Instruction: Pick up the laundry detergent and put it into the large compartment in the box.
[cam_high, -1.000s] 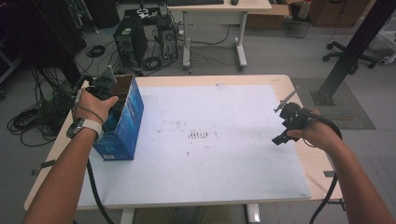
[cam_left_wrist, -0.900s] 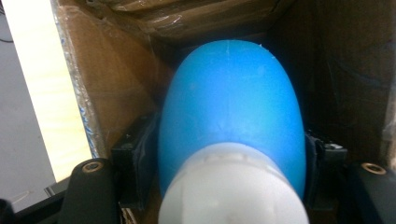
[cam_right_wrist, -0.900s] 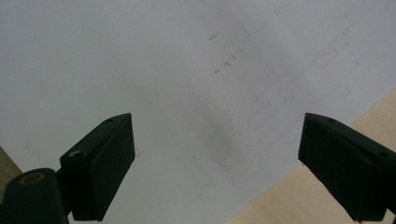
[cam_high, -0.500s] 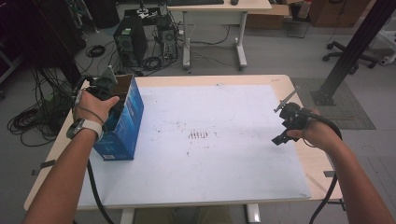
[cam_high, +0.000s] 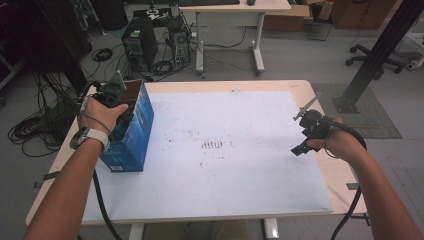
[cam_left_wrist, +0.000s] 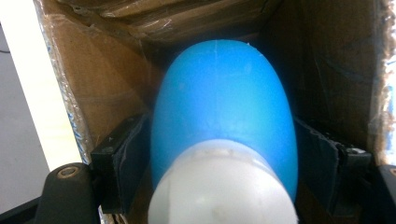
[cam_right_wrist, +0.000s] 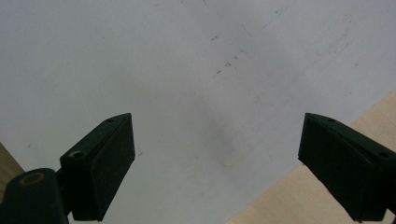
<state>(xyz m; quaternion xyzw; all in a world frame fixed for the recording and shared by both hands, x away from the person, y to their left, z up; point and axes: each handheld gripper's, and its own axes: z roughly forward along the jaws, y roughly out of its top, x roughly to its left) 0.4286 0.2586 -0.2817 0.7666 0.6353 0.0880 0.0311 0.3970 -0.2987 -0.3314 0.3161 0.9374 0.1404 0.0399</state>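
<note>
The worktop (cam_high: 235, 200) is covered by a white sheet, largely bare between the blue cardboard box (cam_high: 131, 135) at its left edge and the right tool (cam_high: 302, 134), held spread near the right edge. Inside the box, hemmed by cardboard walls, a blue bottle with a white cap (cam_left_wrist: 224, 135) lies between the left tool's (cam_left_wrist: 224, 168) jaws, which have just been opening; whether they touch it cannot be told.

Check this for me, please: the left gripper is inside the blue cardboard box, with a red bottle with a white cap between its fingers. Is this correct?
Not quite: the bottle is blue, not red, as the left gripper view shows. The rest holds: the left gripper is inside the blue cardboard box, the bottle has a white cap, and it sits between the fingers, which have just been opening.
</note>
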